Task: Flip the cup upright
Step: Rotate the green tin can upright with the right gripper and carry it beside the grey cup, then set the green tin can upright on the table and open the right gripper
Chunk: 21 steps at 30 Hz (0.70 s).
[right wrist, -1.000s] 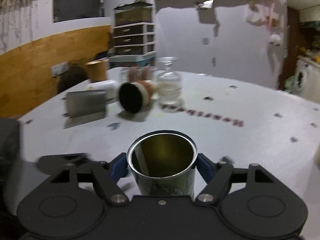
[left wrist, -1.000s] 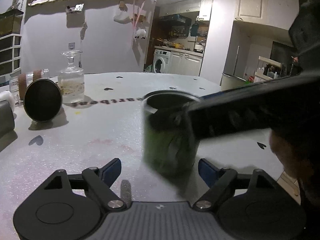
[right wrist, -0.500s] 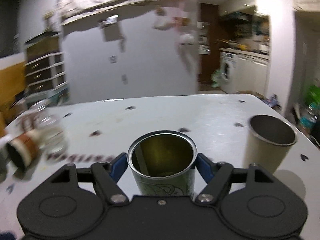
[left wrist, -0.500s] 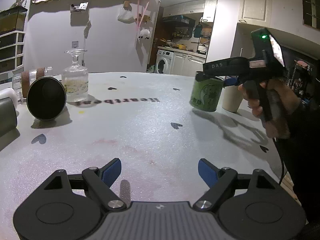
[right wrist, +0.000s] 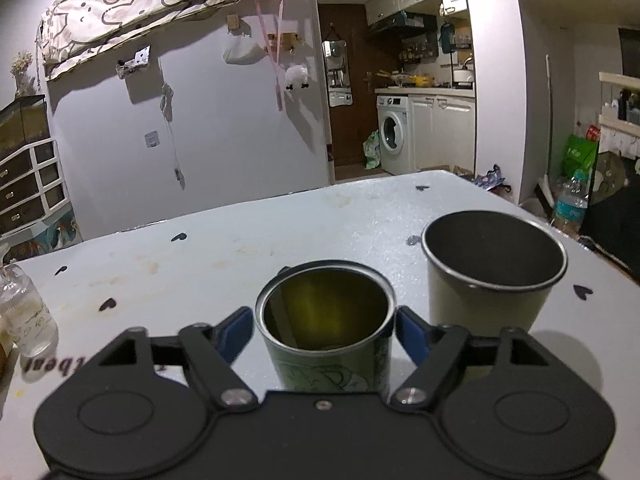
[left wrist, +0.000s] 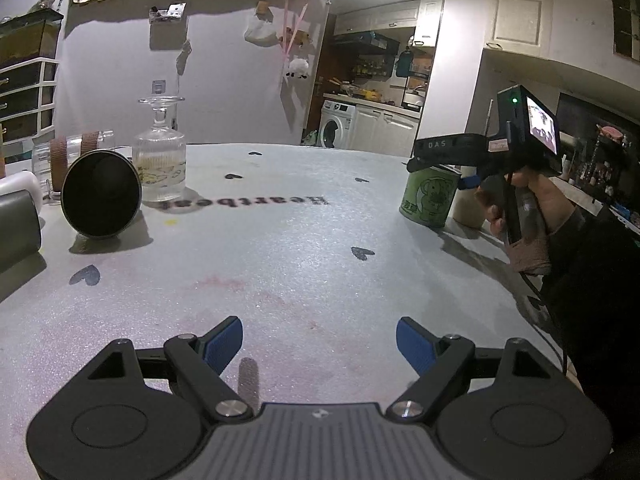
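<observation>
A green cup (right wrist: 326, 332) with a cartoon print stands upright between the blue pads of my right gripper (right wrist: 324, 330), which is shut on it. In the left wrist view the green cup (left wrist: 429, 199) rests on the table at the far right, with the right gripper (left wrist: 448, 160) around its rim. My left gripper (left wrist: 319, 343) is open and empty, low over the near part of the table. A dark cup (left wrist: 101, 199) lies on its side at the far left, its mouth facing me.
A cream cup (right wrist: 493, 270) stands upright just right of the green cup. A glass stoppered bottle (left wrist: 161, 160) and a clear jar with a brown band (left wrist: 74, 152) stand at the back left. A grey object (left wrist: 16, 228) sits at the left edge. The white table (left wrist: 280, 264) has heart marks.
My right gripper has carried the green cup from in front of the left gripper to the far right and brought it down beside the cream cup. The left gripper has stayed in place.
</observation>
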Motion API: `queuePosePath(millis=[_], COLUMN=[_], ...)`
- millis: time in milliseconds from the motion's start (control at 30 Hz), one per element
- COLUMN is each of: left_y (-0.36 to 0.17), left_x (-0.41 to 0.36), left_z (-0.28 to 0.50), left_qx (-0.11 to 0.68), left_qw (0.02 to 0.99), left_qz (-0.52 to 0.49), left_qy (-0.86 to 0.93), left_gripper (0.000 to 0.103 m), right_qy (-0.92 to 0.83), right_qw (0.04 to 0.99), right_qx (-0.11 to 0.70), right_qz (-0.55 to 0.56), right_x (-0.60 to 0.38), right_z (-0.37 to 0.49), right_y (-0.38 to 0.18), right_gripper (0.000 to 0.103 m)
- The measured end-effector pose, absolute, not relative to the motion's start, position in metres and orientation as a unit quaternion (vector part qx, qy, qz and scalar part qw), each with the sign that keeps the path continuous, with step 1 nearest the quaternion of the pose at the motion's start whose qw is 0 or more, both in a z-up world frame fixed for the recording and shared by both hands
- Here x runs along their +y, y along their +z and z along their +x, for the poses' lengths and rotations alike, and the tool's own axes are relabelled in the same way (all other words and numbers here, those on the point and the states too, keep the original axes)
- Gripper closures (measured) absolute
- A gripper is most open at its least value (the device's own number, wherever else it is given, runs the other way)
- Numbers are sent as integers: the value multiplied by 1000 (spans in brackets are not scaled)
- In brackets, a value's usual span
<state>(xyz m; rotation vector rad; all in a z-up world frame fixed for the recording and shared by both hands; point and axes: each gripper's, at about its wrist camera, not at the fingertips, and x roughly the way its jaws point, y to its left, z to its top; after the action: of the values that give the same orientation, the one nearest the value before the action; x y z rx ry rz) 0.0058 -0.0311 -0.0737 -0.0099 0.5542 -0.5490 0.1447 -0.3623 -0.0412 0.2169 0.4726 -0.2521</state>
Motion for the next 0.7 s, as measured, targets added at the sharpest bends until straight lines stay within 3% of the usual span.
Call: queuePosePath(millis=[700], left_y=[-43], left_x=[-34], left_z=[19], left_qx=[243], left_qw=[943], left_qz=[6], left_qy=[-227], left_gripper=[16], right_qy=[-62], right_qw=[974], right_qx=[187], right_qz=[114], right_x=[-320], right_z=[16], right_y=[-19], right_gripper=[3])
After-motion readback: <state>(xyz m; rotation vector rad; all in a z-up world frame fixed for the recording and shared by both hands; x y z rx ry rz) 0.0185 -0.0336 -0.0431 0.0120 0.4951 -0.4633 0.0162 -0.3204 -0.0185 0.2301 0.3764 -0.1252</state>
